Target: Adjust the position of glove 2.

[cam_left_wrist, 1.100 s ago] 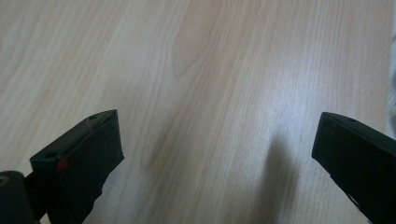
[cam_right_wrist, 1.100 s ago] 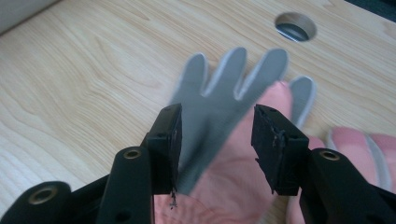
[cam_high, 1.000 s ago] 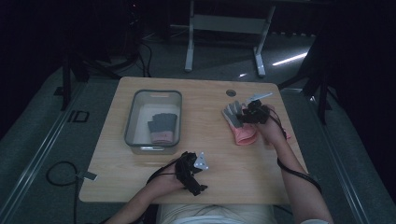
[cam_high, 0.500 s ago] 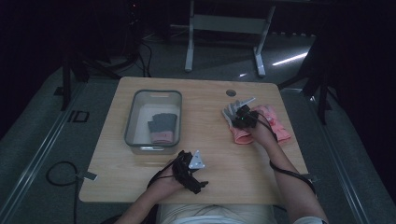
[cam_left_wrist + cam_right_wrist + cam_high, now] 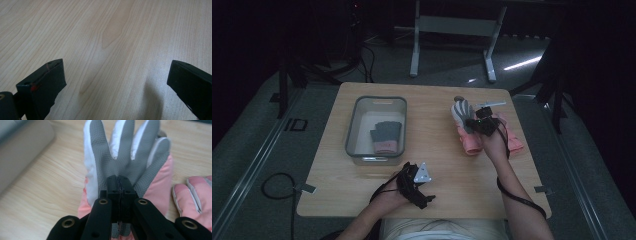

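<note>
**Tongs close on ski glove at the bench**

The right tongs (image 5: 119,185) have just been closing and now pinch the palm fabric of the pink-and-grey glove (image 5: 125,157), which lies at three o'clock on the bench (image 5: 442,165), its partner, the second pink glove (image 5: 512,140), just beside it. A second ago those jaws stood apart above the glove; a lift looks next, likely toward the grey bin (image 5: 377,102) at nine o'clock, where a dark glove (image 5: 387,136) already rests. The left tongs (image 5: 113,82) gape wide at six o'clock, holding nothing.
</note>
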